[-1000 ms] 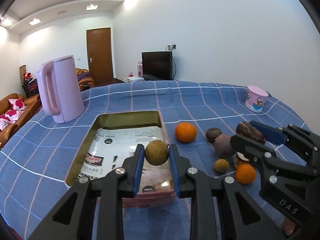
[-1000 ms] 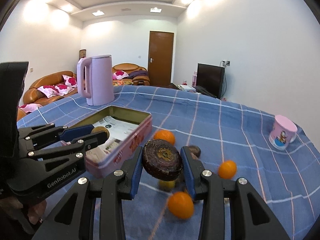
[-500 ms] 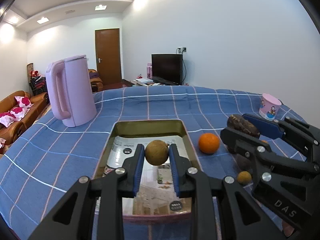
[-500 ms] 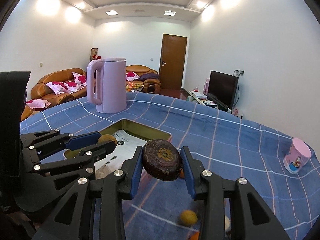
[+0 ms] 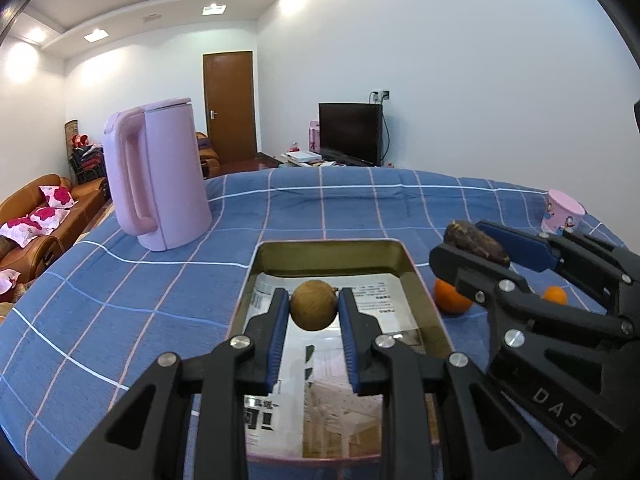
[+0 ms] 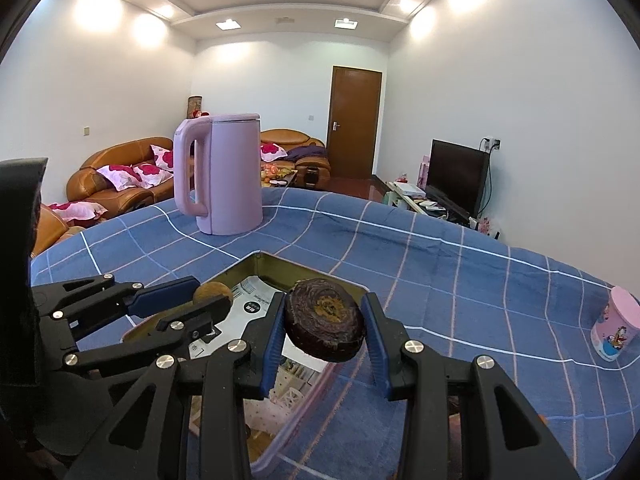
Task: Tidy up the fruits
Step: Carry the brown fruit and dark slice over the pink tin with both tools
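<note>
Left gripper: clenched on a round tan-brown fruit, above the rectangular paper-lined metal tin.
Right gripper: grasping a dark purple wrinkled fruit over the tin's right rim.
Risk: released here, the dark fruit could strike the rim and roll onto the blue checked desk.

Your way into the shallow pink metal tin is open from above: only flat printed paper lines its floor. At ten o'clock in the left wrist view the tall lilac plastic kettle blocks any sweep, well apart from the tin. At three o'clock your right gripper, closed around a dark wrinkled fruit, crowds the tin's right rim. Two oranges lie just beyond it. The blue checked tablecloth left of the tin lies free.
</note>
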{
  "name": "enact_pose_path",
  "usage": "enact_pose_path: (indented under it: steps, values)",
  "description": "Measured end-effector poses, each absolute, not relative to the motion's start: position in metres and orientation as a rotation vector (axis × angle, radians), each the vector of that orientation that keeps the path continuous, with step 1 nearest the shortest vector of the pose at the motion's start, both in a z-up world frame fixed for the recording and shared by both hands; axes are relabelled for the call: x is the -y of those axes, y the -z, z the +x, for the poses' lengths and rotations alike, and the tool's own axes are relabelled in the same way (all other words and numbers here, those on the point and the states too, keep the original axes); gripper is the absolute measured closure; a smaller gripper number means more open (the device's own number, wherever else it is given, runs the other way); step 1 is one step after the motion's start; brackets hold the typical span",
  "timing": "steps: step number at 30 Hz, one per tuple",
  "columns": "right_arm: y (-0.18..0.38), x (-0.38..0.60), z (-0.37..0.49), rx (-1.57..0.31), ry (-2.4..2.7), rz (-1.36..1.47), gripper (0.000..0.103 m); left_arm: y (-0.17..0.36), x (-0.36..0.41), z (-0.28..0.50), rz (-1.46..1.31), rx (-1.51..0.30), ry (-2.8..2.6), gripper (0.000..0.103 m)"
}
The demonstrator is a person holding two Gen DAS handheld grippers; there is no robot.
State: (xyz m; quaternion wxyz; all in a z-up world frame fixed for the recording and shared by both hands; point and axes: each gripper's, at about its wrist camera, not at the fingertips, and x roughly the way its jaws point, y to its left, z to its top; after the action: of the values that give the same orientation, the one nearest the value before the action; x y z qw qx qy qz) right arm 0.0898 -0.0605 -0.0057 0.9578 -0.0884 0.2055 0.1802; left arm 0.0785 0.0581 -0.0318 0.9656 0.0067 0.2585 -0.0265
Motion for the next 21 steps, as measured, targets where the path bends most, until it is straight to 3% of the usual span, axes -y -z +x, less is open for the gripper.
enact_pose_path:
  steps: [21]
  values:
    - [0.029,0.046,0.118,-0.505,-0.398,-0.173,0.063,0.042,-0.068,0.095,0.015,-0.559,0.028,0.077]
